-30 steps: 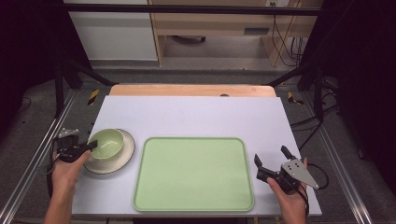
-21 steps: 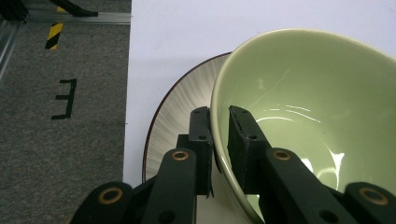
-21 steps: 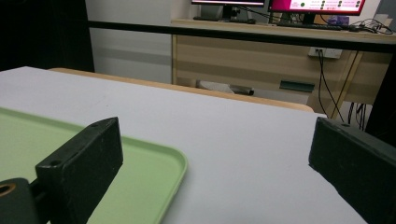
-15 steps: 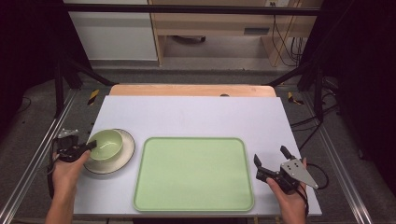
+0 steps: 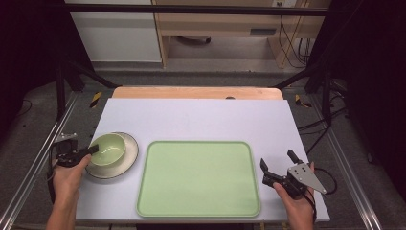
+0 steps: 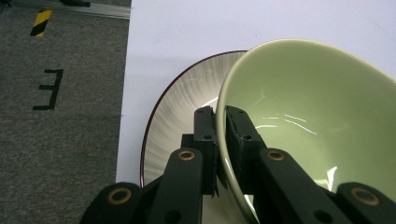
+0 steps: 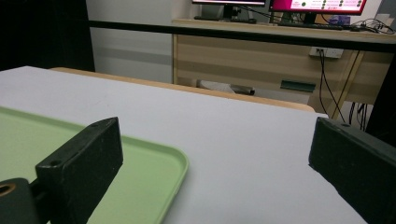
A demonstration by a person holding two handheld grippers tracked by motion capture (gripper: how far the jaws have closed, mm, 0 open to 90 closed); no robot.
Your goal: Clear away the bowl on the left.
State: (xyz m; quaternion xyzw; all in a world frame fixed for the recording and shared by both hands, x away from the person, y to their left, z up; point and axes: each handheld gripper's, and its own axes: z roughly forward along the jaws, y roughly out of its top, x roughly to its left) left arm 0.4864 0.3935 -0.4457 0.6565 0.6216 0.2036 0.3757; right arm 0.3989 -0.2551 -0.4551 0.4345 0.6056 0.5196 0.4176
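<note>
A pale green bowl [image 5: 109, 147] [image 6: 308, 121] rests on a white plate with a dark rim [image 5: 125, 163] [image 6: 173, 116] at the table's left. My left gripper [image 5: 91, 150] [image 6: 219, 116] is shut on the bowl's near left rim, one jaw inside and one outside. The bowl looks tilted in the left gripper view. A light green tray [image 5: 198, 178] [image 7: 140, 182] lies in the middle of the table. My right gripper [image 5: 276, 160] [image 7: 215, 154] stands open over the white tabletop just right of the tray, with nothing between its jaws.
The white table [image 5: 201, 120] has bare room behind the tray and plate. Its left edge [image 6: 123, 88] runs close beside the plate, with grey floor beyond. A wooden desk [image 7: 261, 60] with cables stands behind the table.
The bowl has shifted slightly in the left gripper's hold on the plate. The right gripper has stayed where it was.
</note>
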